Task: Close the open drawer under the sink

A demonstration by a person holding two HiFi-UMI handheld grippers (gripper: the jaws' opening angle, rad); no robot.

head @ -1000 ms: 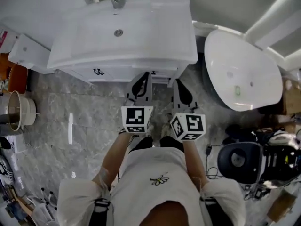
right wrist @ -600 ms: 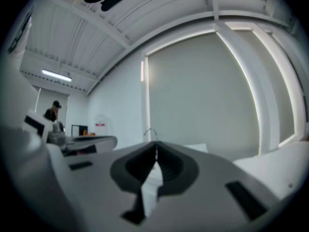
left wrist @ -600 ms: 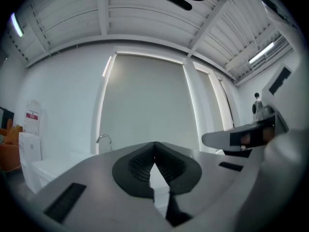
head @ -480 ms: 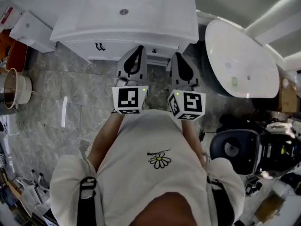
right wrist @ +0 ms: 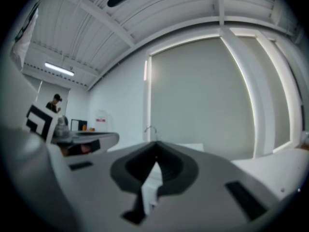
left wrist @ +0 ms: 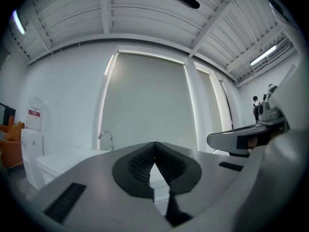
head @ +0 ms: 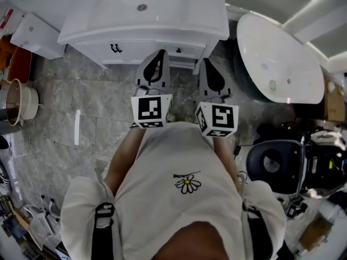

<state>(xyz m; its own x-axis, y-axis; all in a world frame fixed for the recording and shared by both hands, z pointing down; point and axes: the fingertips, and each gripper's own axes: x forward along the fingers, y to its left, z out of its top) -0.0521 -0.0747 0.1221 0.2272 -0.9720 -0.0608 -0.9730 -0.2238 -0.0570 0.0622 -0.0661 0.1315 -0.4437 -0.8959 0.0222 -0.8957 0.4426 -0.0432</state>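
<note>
White drawer (head: 184, 56) long axis left-right, facing person (head: 184, 188).

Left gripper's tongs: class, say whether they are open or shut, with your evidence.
Shut. The left gripper's tongs show both dark pads meeting at the tips, with nothing between them.
</note>
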